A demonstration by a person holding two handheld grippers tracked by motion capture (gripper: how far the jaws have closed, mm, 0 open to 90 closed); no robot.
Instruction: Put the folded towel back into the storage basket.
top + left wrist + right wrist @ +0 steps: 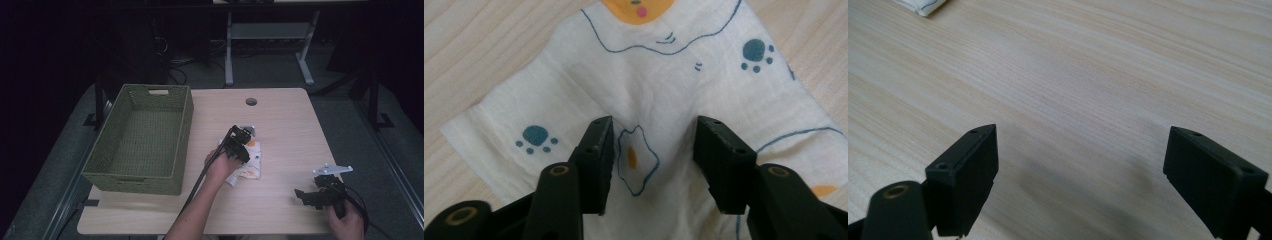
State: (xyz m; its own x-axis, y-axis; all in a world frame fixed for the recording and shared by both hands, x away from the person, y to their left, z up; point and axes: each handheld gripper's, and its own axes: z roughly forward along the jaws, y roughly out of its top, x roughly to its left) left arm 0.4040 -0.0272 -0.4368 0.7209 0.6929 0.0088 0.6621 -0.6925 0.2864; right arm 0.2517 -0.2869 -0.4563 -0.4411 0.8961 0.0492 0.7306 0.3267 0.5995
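Note:
A white cloth (251, 171) printed with blue paw marks and orange shapes lies flat on the wooden table (285, 125), near its middle. My left gripper (243, 150) points down onto it. In the left gripper view the cloth (649, 80) spreads under the gripper (654, 145). Its jaws stand partly apart, their tips on the fabric, and a slightly wrinkled patch with a fried-egg print lies between them. My right gripper (306, 196) rests low at the table's front right, open, with bare wood between its fingers (970, 170). A corner of the cloth (923, 5) shows far off in the right gripper view.
A green woven basket (186, 131) stands on the left part of the table, right beside the cloth. A round cable hole (251, 101) sits near the far edge. Desk legs and cables stand on the floor beyond the table.

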